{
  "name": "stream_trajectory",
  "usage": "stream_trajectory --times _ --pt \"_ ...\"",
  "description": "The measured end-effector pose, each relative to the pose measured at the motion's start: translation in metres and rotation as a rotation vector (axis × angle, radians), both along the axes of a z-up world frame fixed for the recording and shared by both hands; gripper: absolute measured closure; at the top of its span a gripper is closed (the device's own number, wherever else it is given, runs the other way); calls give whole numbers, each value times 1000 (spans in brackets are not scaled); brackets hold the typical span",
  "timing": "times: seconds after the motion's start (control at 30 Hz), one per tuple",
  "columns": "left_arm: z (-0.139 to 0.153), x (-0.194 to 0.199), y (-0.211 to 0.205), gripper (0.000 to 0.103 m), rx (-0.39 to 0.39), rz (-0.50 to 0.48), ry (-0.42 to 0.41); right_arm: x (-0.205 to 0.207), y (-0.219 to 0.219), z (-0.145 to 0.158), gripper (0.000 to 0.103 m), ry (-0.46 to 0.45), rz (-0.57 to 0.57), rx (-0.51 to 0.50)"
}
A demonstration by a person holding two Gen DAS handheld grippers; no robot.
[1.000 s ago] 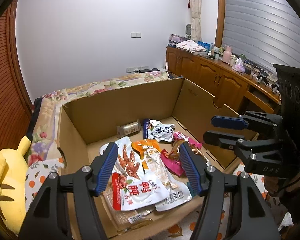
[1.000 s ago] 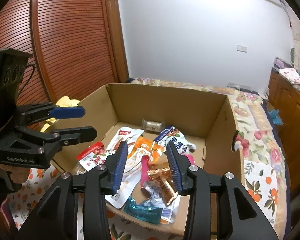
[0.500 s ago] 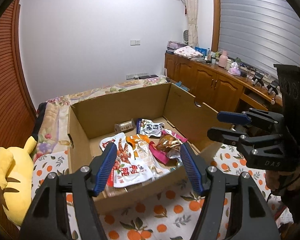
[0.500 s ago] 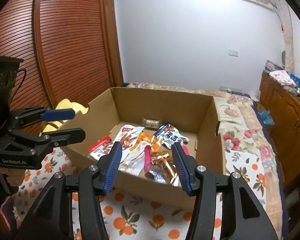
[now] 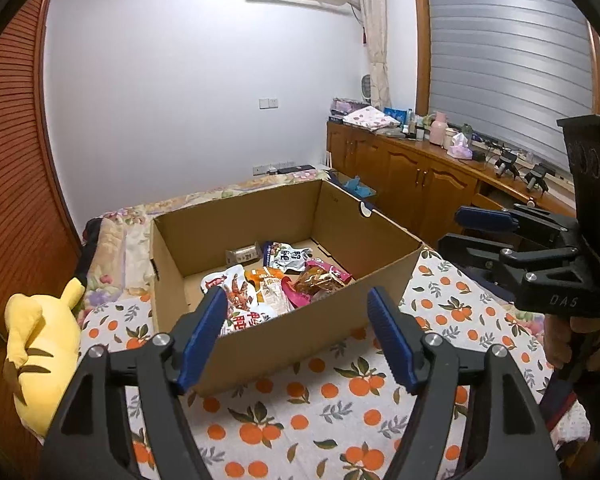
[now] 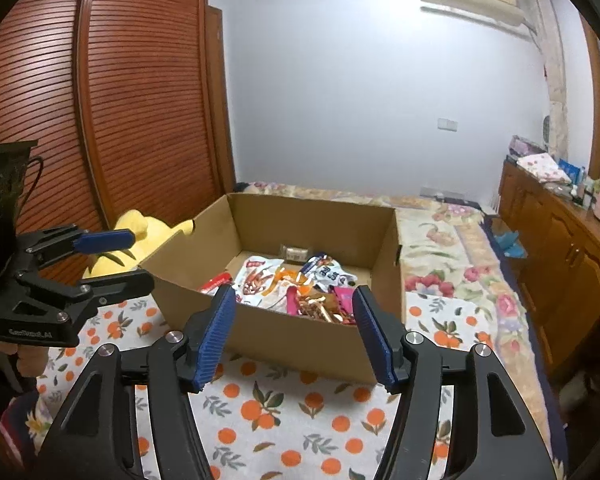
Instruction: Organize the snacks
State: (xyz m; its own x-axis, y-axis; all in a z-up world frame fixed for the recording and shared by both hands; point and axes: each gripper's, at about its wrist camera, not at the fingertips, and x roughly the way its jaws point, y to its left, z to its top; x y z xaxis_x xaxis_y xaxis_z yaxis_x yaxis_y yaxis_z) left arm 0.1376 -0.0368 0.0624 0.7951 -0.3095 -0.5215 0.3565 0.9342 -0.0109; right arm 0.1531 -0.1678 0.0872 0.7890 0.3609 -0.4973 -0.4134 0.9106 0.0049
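Note:
An open cardboard box (image 5: 380,272) stands on a bed with an orange-print sheet; it also shows in the right wrist view (image 6: 260,324). Several snack packets (image 5: 276,280) lie loose on its floor, among them a white and blue pouch (image 5: 286,258) and a gold wrapper (image 6: 318,308). My left gripper (image 5: 298,332) is open and empty, held back in front of the box's near wall. My right gripper (image 6: 294,330) is open and empty, also in front of the box; it shows at the right of the left wrist view (image 5: 484,228).
A yellow plush toy (image 5: 40,344) lies left of the box. A wooden slatted wardrobe (image 6: 100,120) stands on the left. A wooden cabinet (image 5: 420,184) with bottles and clutter runs along the right wall. The orange-print sheet (image 5: 320,412) covers the bed in front of the box.
Both grippers have pulled back and up from over the box, so the whole box and the sheet in front of it now show. Both stay open and empty.

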Motion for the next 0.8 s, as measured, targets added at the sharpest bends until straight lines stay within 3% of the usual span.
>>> stream_trajectory --times 0.23,0.4,0.57,0.8 --pt "-2 -26 -2 28 41 66 -11 -24 -5 2 32 -20 -25 2" --pt "-5 -42 2 14 49 116 -24 -34 -8 0 25 -29 -52 19" --pt "-10 -49 3 8 68 163 -37 -39 -10 -4 19 -31 -77 32" --pt "-18 -57 4 6 34 207 -60 -47 -8 -9 13 -47 -158 5"
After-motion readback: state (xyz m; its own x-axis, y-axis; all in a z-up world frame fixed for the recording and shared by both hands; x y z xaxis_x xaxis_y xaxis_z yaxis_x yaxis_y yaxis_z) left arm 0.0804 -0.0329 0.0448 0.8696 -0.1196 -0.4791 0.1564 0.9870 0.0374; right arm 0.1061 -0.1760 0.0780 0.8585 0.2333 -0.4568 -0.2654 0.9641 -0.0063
